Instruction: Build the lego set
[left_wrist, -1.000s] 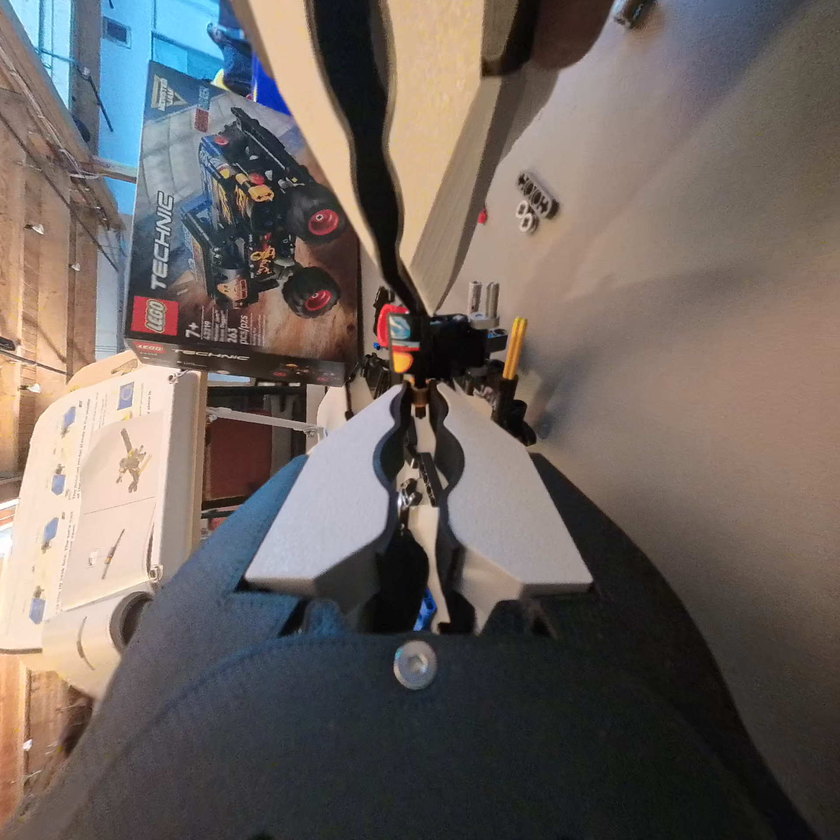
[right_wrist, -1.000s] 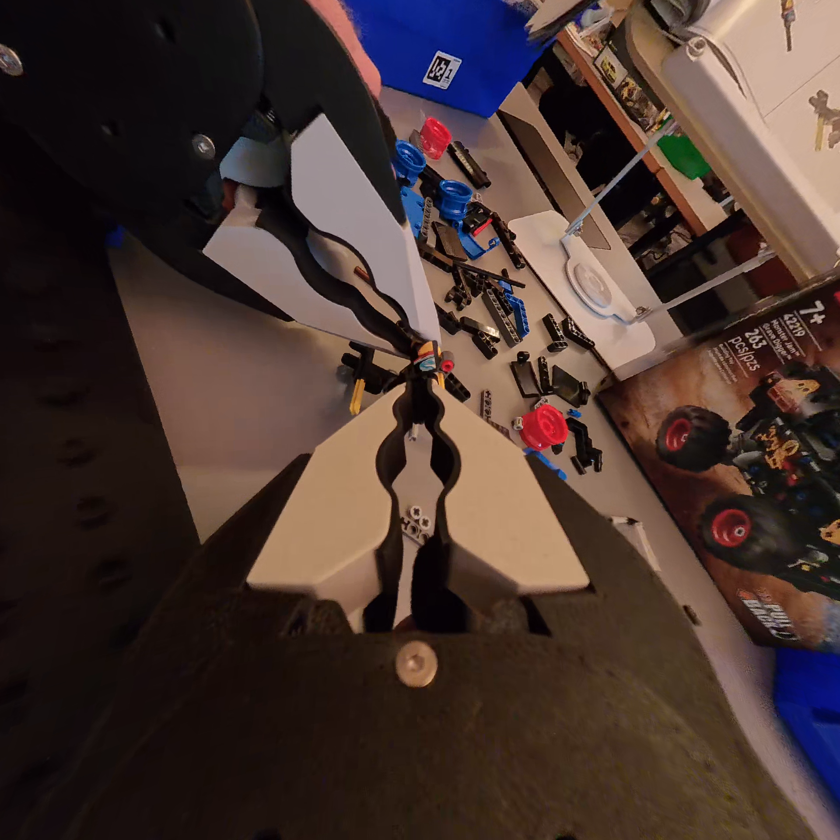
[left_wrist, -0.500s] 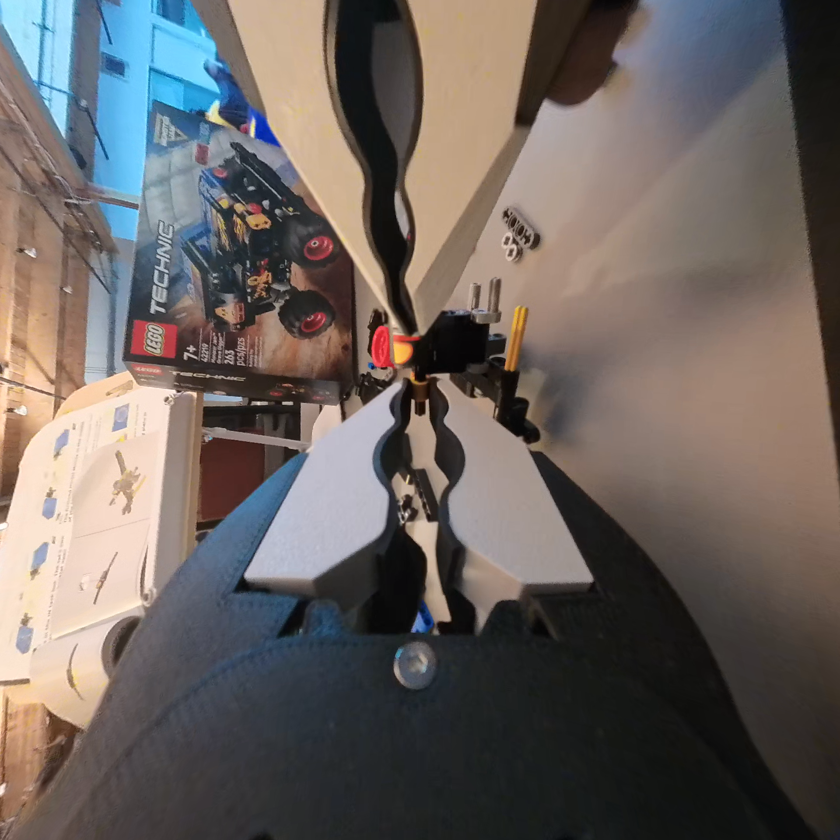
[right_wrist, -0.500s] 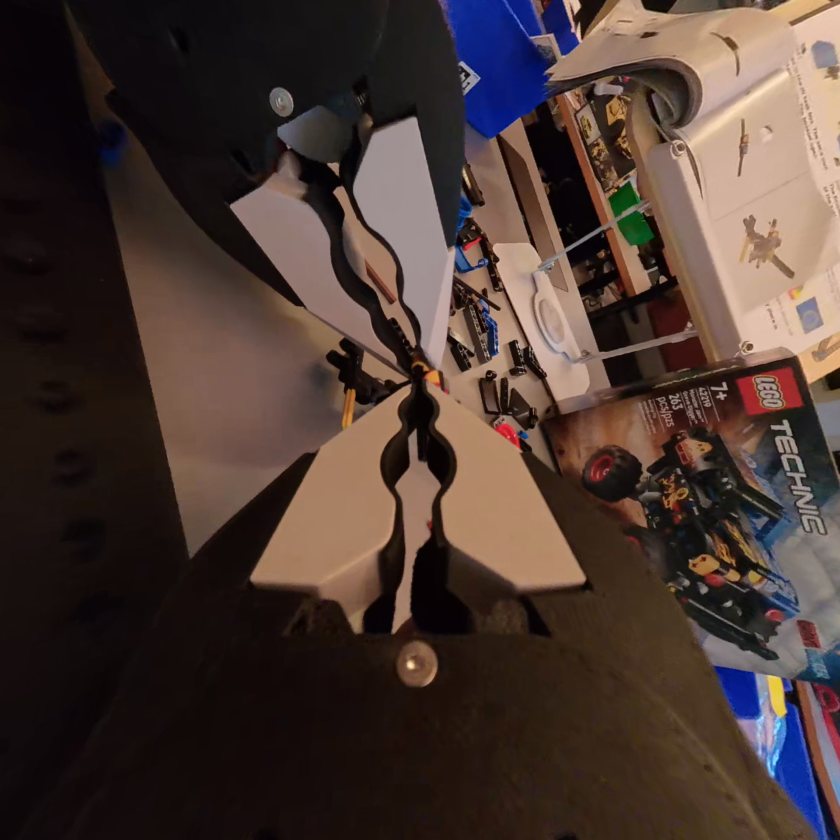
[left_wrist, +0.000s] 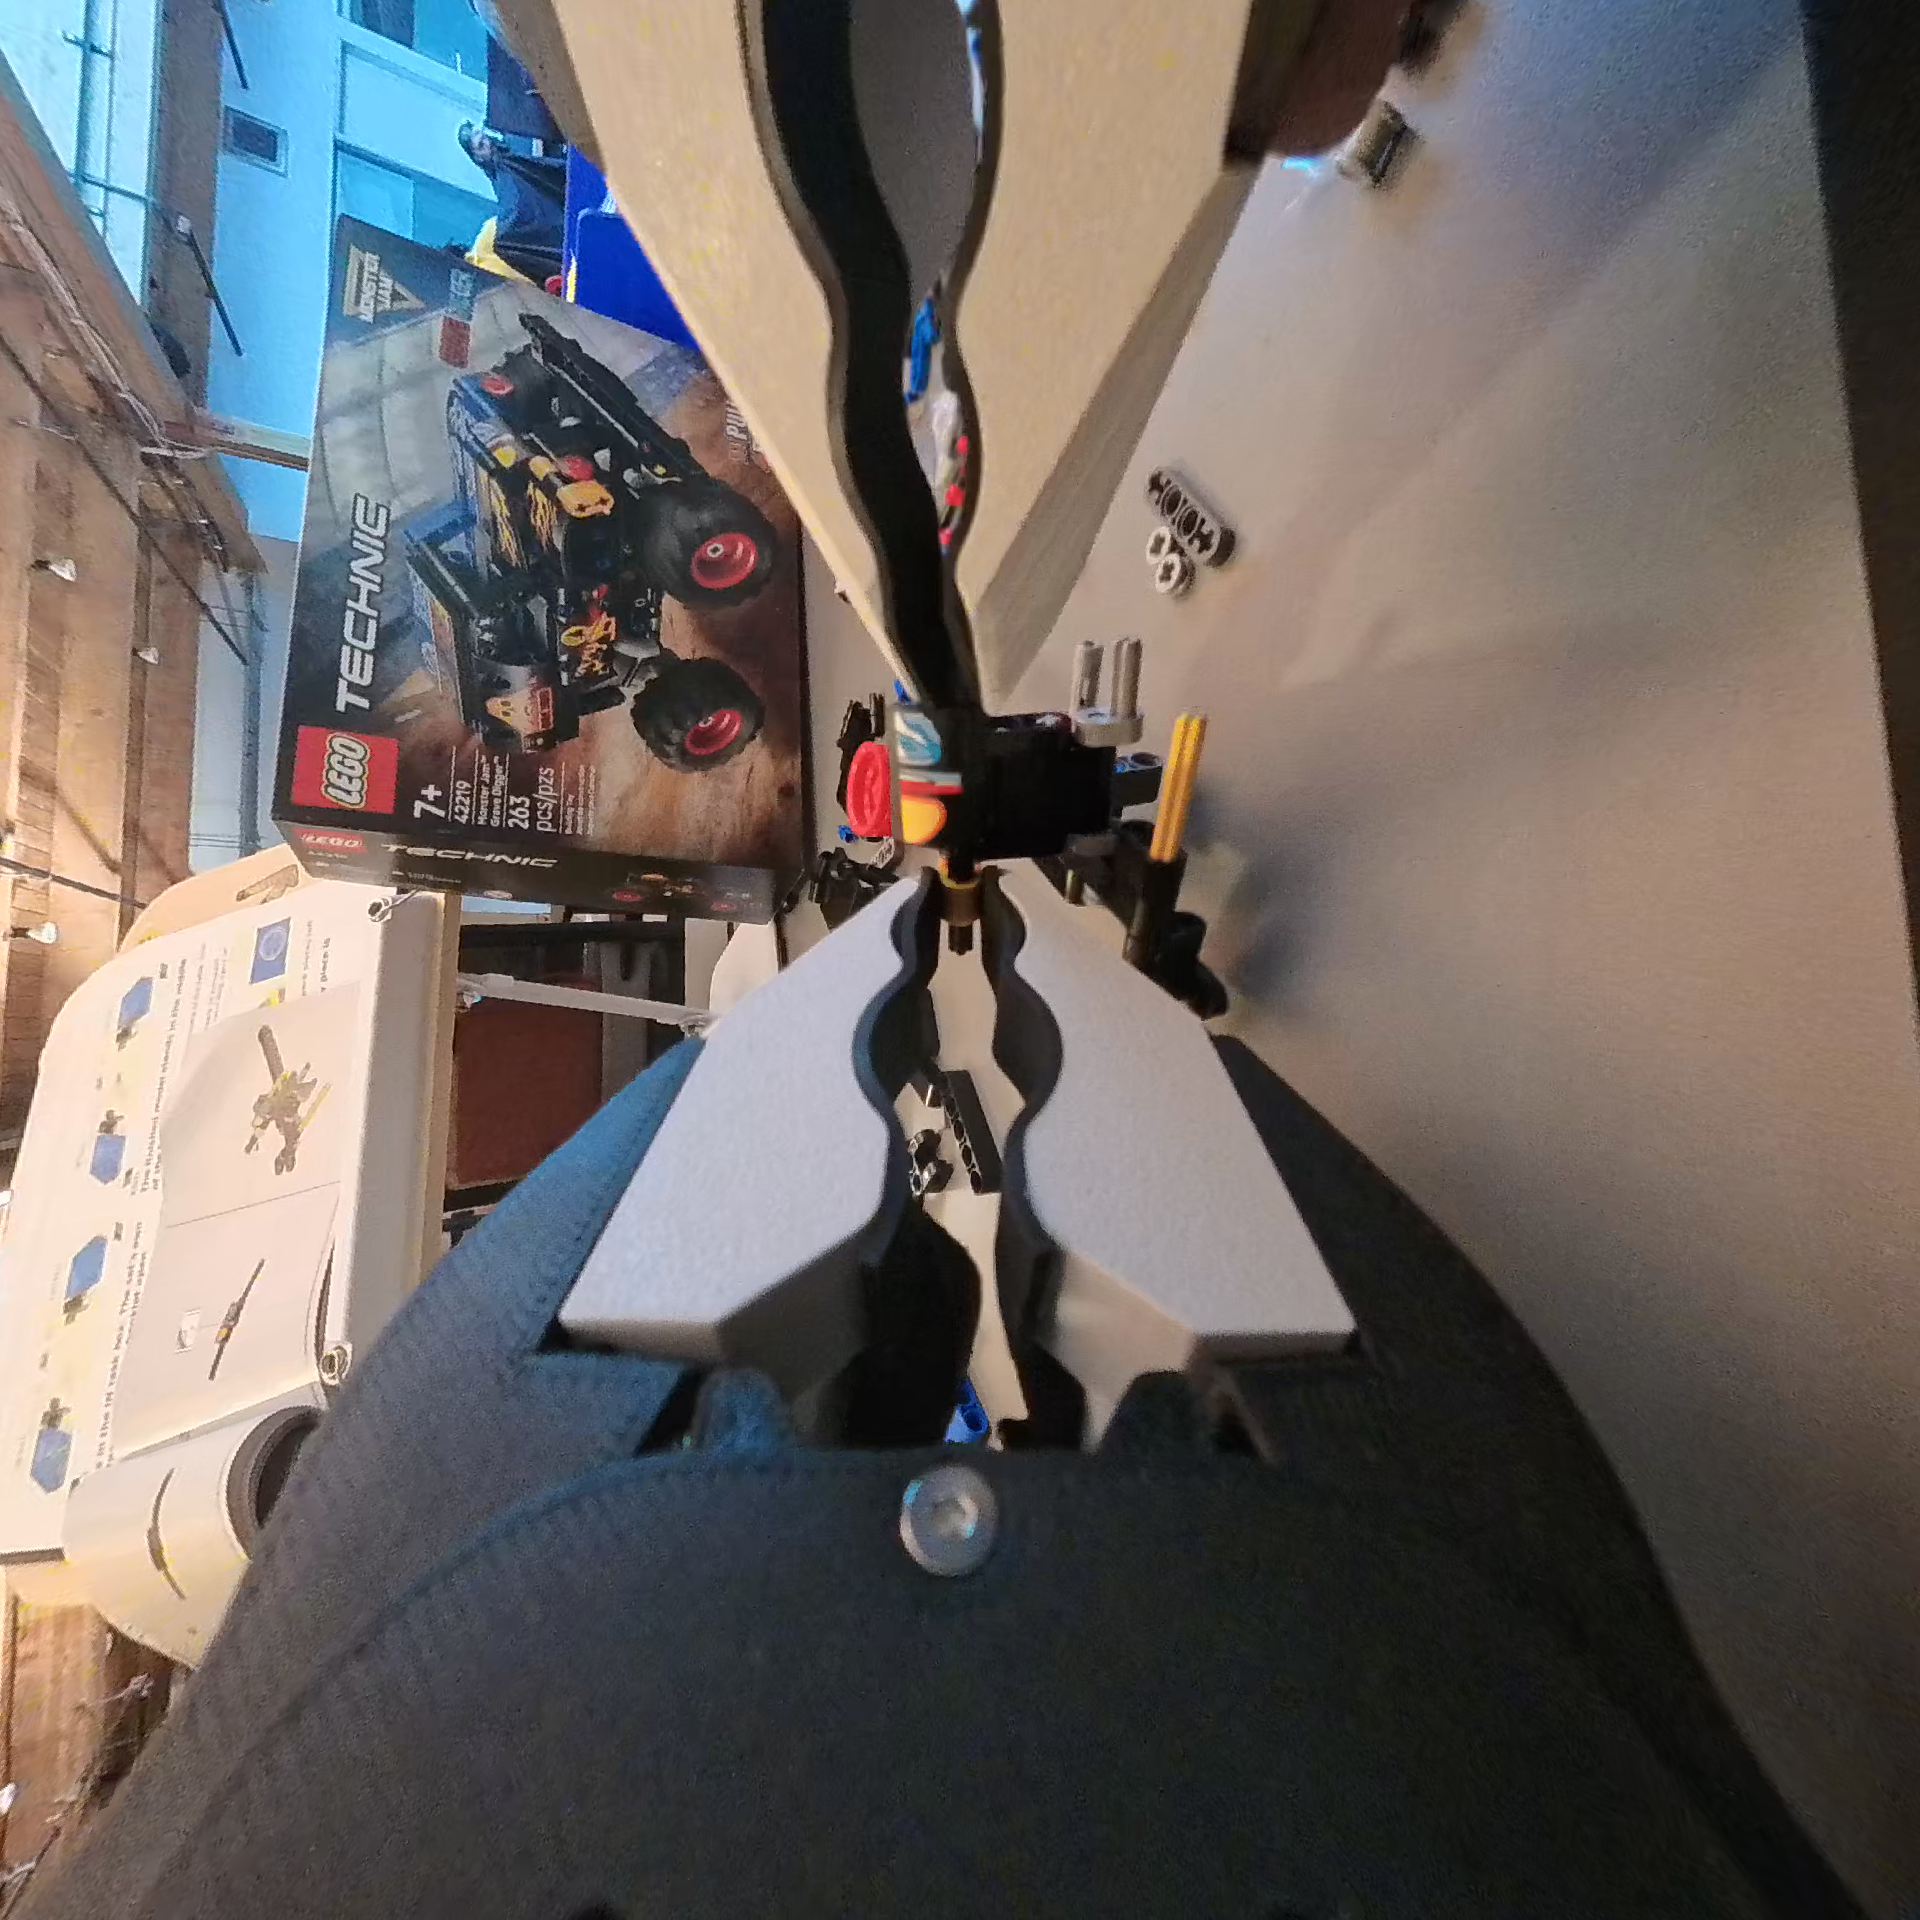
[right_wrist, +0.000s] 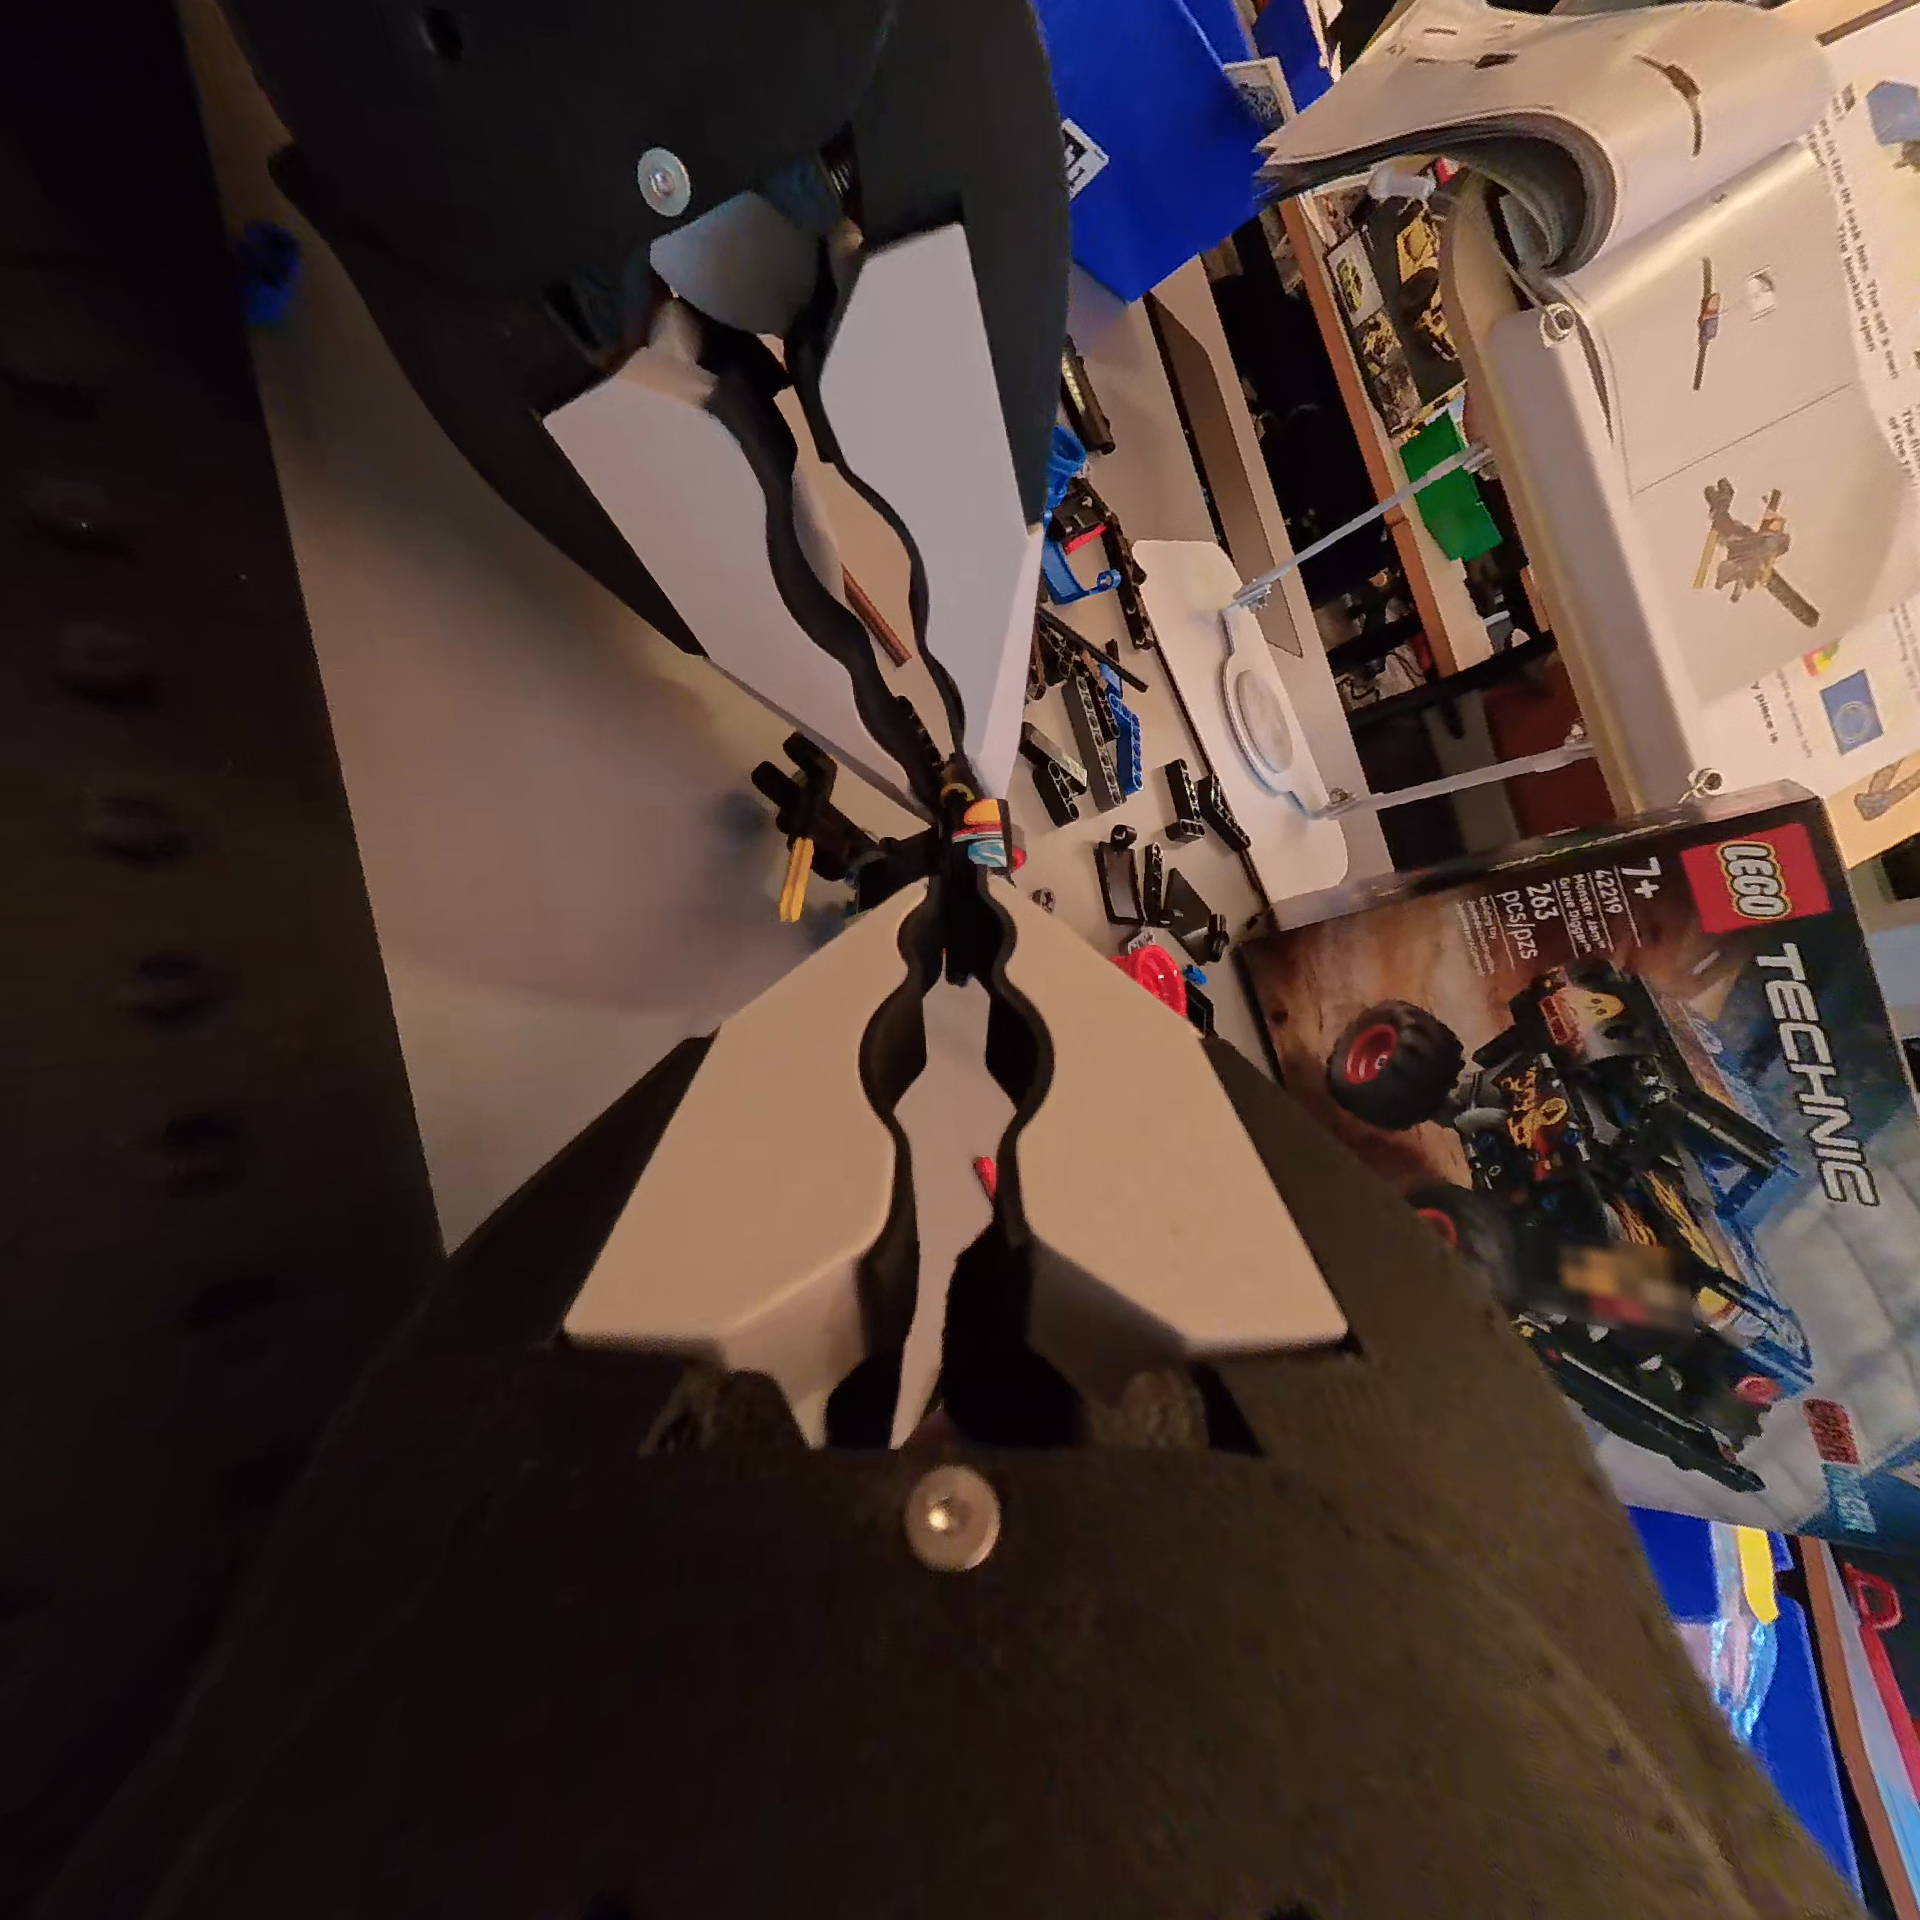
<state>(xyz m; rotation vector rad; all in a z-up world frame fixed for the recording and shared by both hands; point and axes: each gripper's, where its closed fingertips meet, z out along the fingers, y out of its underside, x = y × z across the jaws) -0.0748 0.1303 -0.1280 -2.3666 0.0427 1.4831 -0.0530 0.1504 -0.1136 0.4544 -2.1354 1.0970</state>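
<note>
A small black lego assembly (left_wrist: 1023, 790) with a coloured sticker face, two yellow axles (left_wrist: 1179, 784) and grey pins is held in the air between both grippers, above the grey table (left_wrist: 1558, 935). My left gripper (left_wrist: 961, 904) is shut on a black axle with a tan bush at the assembly's near end. My right gripper (left_wrist: 940, 691) comes in from the top of the left wrist view and is shut on the far end. In the right wrist view my right gripper (right_wrist: 961, 920) pinches the assembly (right_wrist: 977, 831), and the left gripper (right_wrist: 951, 774) meets it from above.
The set's box (right_wrist: 1610, 1091) stands at the table's edge, and also shows in the left wrist view (left_wrist: 540, 623). An open instruction booklet (right_wrist: 1714, 364) sits on a stand. Several loose black, blue and red parts (right_wrist: 1122, 727) lie beyond the grippers. Small grey pieces (left_wrist: 1190, 525) lie apart.
Both grippers have turned together with the assembly still held between them. Its sticker face shows again in the left wrist view. The right wrist view has rolled, so the box stands more upright.
</note>
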